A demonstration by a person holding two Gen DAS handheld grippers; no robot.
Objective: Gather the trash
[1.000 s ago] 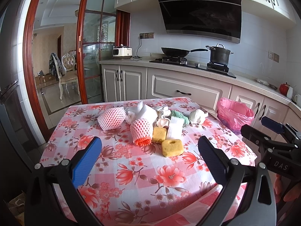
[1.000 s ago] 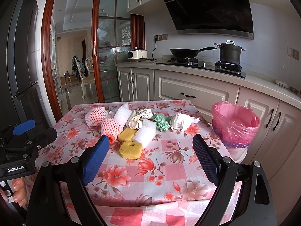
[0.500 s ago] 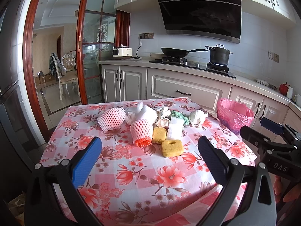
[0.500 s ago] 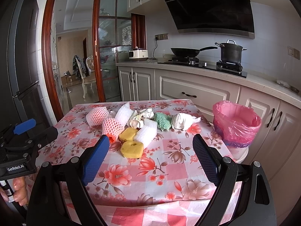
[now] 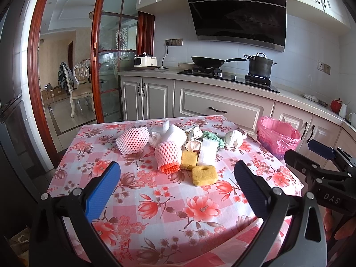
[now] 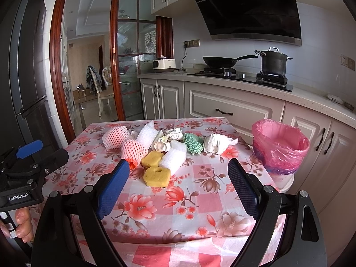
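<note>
In the left wrist view, the left gripper [image 5: 175, 182] fills the bottom of the frame, and its two blue fingers [image 5: 102, 191] are spread wide apart with nothing between them. It hangs over the near part of a table with a pink flower cloth [image 5: 155, 213]. The trash sits in a bunch in the middle of the frame. A yellow sponge with a hole [image 5: 204, 175] is the nearest piece, and a second yellow sponge [image 5: 188, 160] lies just behind it. A pink foam net [image 5: 167, 155] touches that second sponge on its left side. A paler foam net [image 5: 133, 140] lies further left. A white foam sheet [image 5: 207, 152] lies right of the sponges, with a green cloth [image 5: 211, 136] and a white crumpled wad [image 5: 232, 139] behind it. A bin with a pink bag [image 5: 278, 136] stands off the table edge at the right of the frame. The right gripper [image 5: 320, 158] pokes in from the right edge, and I cannot tell from here how its jaws stand. In the right wrist view, the right gripper [image 6: 178, 182] is at the bottom of the frame, its blue fingers [image 6: 112, 191] spread wide and holding nothing. The same trash lies in the middle of the frame, with the yellow sponge with a hole [image 6: 156, 176] nearest. The bin with a pink bag [image 6: 280, 146] stands at the right, open at the top. The left gripper [image 6: 33, 162] shows at the left edge, with a hand [image 6: 21, 224] below it.
</note>
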